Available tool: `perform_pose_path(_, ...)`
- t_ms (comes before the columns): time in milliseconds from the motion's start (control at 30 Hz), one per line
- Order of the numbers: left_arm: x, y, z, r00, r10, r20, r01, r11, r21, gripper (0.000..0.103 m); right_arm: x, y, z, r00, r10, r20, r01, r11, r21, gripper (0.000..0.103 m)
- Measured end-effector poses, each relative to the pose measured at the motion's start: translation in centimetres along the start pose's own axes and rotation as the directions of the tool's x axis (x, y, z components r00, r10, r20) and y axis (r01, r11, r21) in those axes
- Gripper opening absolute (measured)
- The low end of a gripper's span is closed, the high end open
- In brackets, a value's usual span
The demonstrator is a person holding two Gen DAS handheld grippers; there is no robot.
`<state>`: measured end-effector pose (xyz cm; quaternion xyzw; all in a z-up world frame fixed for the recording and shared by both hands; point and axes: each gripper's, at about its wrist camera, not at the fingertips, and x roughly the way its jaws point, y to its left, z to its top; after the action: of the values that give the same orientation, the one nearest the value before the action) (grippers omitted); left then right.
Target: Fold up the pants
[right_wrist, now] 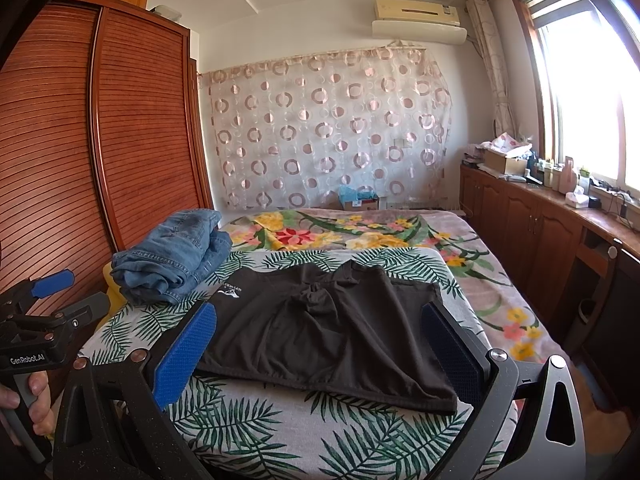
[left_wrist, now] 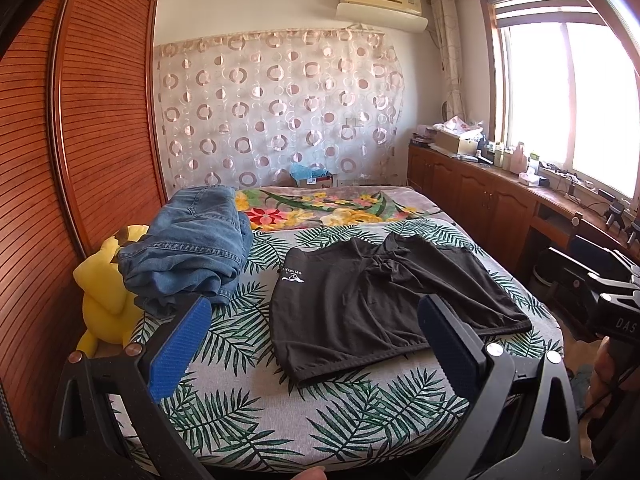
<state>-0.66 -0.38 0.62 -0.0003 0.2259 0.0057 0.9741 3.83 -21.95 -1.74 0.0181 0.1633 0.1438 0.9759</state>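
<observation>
Leaf-print bed [left_wrist: 248, 420] fills the left wrist view, wardrobe [left_wrist: 100, 120] at 9 o'clock, window [left_wrist: 560, 100] at 2. Black shorts [left_wrist: 380, 304] lie flat at centre, jeans [left_wrist: 192, 252] bunched at 10 o'clock over a yellow toy [left_wrist: 104, 292]. Left gripper [left_wrist: 316, 344] gapes wide above the bed's near edge, holding nothing.

From the right wrist view, shorts [right_wrist: 332, 328] sit at centre, jeans [right_wrist: 176, 260] at 10 o'clock. Right gripper [right_wrist: 320, 352] is spread wide and empty, its blue pads [right_wrist: 184, 356] flanking the shorts' near hem.

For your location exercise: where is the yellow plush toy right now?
In the left wrist view, the yellow plush toy sits at the bed's left edge, against the wooden wardrobe, partly under the jeans pile.
</observation>
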Motion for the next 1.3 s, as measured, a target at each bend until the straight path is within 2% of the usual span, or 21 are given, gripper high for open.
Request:
perform_pose_path(233, 1.3, 0.0, -0.4, 0.999, -0.003, -0.035, 0.004, 1.0, 0.006, 0.103, 0.3, -0.5, -0.1, 1.0, -0.003, -0.017, 0.003, 1.0, 0.007, 0.102)
perform_pose_path(700, 5.5, 0.7, -3.4, 0.991, -0.02, -0.133, 0.022, 1.0, 0.015, 0.103, 1.4, -1.4, -0.6, 0.998, 0.0, -0.07, 0.001, 1.0, 0.007, 0.102)
perform_pose_path(1300, 9.7, 2.6, -7.7, 0.961, -0.049, -0.273, 0.055, 0.998, 0.014, 0.103, 2.6, -1.4, -0.5, 0.985, -0.006, -0.174, 0.006, 1.0, 0.001, 0.102)
